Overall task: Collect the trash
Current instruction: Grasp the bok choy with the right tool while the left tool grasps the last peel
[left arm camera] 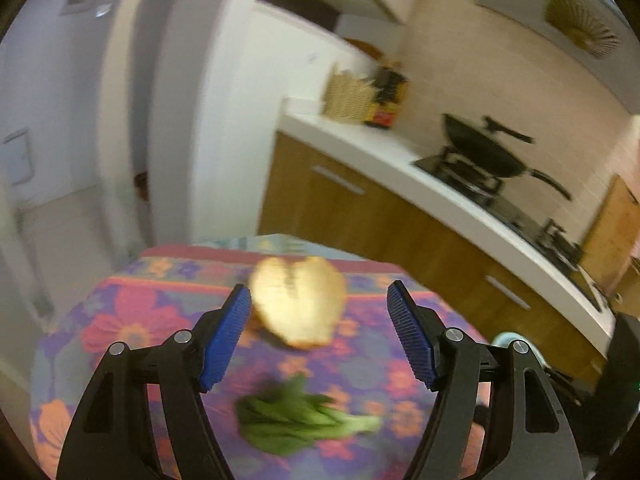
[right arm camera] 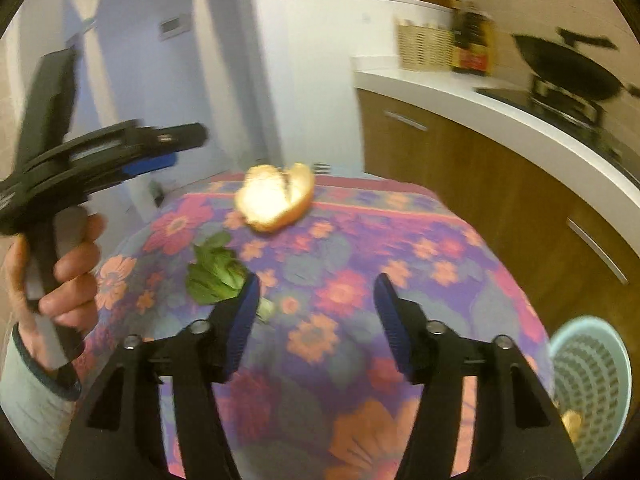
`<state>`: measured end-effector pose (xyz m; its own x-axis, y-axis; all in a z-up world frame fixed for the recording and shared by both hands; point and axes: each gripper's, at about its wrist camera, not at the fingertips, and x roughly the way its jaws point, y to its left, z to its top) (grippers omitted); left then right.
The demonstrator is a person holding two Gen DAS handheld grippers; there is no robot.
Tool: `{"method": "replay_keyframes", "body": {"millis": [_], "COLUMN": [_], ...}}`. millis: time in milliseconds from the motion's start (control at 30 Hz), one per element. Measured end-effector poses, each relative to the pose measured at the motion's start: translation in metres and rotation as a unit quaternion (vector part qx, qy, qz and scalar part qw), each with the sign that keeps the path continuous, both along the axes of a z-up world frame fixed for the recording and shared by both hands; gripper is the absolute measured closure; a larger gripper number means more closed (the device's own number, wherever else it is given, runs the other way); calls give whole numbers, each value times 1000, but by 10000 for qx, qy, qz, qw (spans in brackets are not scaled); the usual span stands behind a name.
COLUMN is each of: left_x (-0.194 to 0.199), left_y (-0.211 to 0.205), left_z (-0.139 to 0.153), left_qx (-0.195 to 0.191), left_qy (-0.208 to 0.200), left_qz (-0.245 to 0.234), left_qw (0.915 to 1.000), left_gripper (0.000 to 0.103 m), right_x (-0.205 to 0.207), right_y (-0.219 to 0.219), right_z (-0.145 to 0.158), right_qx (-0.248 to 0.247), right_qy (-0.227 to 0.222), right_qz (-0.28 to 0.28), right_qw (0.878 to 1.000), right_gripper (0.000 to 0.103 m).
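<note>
A pale orange peel (left arm camera: 298,304) lies near the far edge of a table under a floral cloth (left arm camera: 132,320). A bunch of green leaves (left arm camera: 296,420) lies nearer on the same cloth. My left gripper (left arm camera: 318,292) hovers over the table, open; the peel shows between its blue pads without touching them. In the right wrist view the peel (right arm camera: 276,200) and the leaves (right arm camera: 216,272) lie ahead of my right gripper (right arm camera: 317,280), which is open and empty. A hand (right arm camera: 60,264) holds the left gripper (right arm camera: 180,148) at the left of that view.
A light blue perforated basket (right arm camera: 588,372) stands low beside the table's right side, with an orange scrap (right arm camera: 572,420) in it. Behind runs a white counter (right arm camera: 480,96) on wooden cabinets, bearing a wok (right arm camera: 568,68), a wicker basket (right arm camera: 424,48) and bottles.
</note>
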<state>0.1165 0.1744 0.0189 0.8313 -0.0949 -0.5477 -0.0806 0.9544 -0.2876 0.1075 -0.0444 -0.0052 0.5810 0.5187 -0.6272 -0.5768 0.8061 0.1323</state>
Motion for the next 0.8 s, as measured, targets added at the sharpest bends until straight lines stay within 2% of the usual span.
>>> {"method": "replay_keyframes", "body": {"millis": [133, 300, 433, 567, 633, 733, 800], "left_x": [26, 55, 69, 77, 79, 78, 78], "left_y": [18, 37, 39, 40, 41, 42, 41], "left_z": [-23, -59, -76, -95, -97, -99, -100], "left_qx": [6, -500, -802, -895, -906, -988, -937], "left_qy": [419, 787, 954, 1180, 1159, 1154, 1152], "left_qz": [151, 138, -18, -50, -12, 18, 52], "left_qw": [9990, 9955, 9922, 9890, 9891, 9884, 9889], "left_gripper": [34, 36, 39, 50, 51, 51, 56], "right_x": [0, 5, 10, 11, 12, 10, 10], "right_y": [36, 64, 77, 84, 88, 103, 112], "right_z": [-11, -28, -43, -47, -50, -60, -66], "right_qx": [-158, -321, -429, -511, -623, -1040, -1235], "right_qy": [-149, -120, 35, 124, 142, 277, 347], "right_qz": [424, 869, 1075, 1255, 1301, 1501, 1581], "right_qw": [9989, 9956, 9933, 9907, 9894, 9828, 9791], "right_gripper": [38, 38, 37, 23, 23, 23, 23]}}
